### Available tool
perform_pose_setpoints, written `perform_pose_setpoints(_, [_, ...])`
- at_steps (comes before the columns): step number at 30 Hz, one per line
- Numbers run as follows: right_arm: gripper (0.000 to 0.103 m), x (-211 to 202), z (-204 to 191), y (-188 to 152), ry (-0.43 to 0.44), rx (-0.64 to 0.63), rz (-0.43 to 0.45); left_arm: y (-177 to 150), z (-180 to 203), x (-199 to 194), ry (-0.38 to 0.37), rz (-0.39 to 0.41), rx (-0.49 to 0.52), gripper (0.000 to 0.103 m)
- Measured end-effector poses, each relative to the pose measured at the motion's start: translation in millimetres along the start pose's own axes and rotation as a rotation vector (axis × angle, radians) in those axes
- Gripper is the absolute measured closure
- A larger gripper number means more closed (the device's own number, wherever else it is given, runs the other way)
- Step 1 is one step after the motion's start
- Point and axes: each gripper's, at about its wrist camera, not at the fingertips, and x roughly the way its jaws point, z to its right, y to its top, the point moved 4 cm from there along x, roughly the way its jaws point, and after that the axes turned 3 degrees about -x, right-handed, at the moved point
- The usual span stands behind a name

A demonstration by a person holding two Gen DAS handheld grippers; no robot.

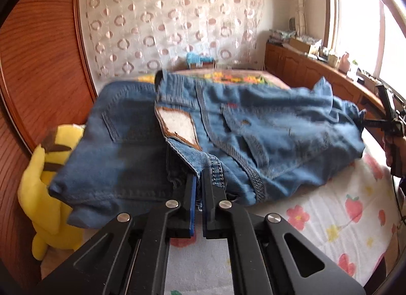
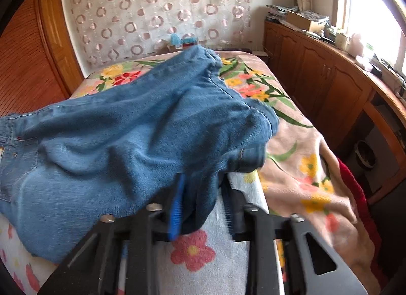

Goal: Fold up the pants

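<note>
Your biggest risk is an uneven hold. Your left tool point(image 1: 199, 180) is pressed together on the thick stitched seam at the near edge of the jeans point(image 1: 203, 127), and the bite looks shallow, only the tips on the seam ridge. If you lift or swing from there, that ridge could roll out of the pads and this end would drop.

Your right tool point(image 2: 203, 193) pinches a bunched fold of denim at the leg end, though its jaws stand a little apart around the wad. Because the cloth there is gathered rather than flat, you may be holding one layer only; the layer beneath could slide free and leave the fold crooked. Pulling the two ends apart too hard would also drag the jeans across the bed point(image 2: 299, 148) toward the side that faces the wooden cabinets point(image 2: 317, 71), where the floral blanket already hangs over the edge.

On the other side of the jeans, a yellow plush toy point(image 1: 45, 193) sits against the wooden panel, just beside the waist end; a wide sweep could knock it.

The jeans are mid-blue denim, lying across the bed on the flowered cover. They are rumpled and partly doubled over, a white-and-brown patch showing near the waistband, with heavy double stitching along the seams. The leg end is humped and creased, not smoothed.
</note>
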Motion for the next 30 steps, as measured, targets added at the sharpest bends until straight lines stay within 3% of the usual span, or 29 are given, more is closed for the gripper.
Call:
perform_pose_setpoints(2, [0.096,-3.2,3.3,3.2,0.011,-0.006,0.009,5.8,0.4,-6.0,0.001,0.018,0.002,0.099])
perform_pose_setpoints(5, [0.097,-18.9,5.0,12.1,0.01,-0.024,0.059,15.5,3.4,-17.7,0.018,0.048,0.037,0.1])
perform_pose_setpoints(15, [0.098,-100.4,3.3,25.2,0.033,-0.096,0.229,50.4,-8.2,-83.6,0.01,0.21,0.005,0.1])
perform_pose_setpoints(25, [0.098,-161.1,18.4,-57.1,0.122,-0.153,0.253,20.7,-40.0,-142.2,-0.01,0.261,-0.055,0.1])
perform_pose_setpoints(30, [0.098,-181.5,32.7,-90.4,0.171,-0.146,0.236,-4.4,-48.3,-149.7,-0.003,0.232,-0.064,0.1])
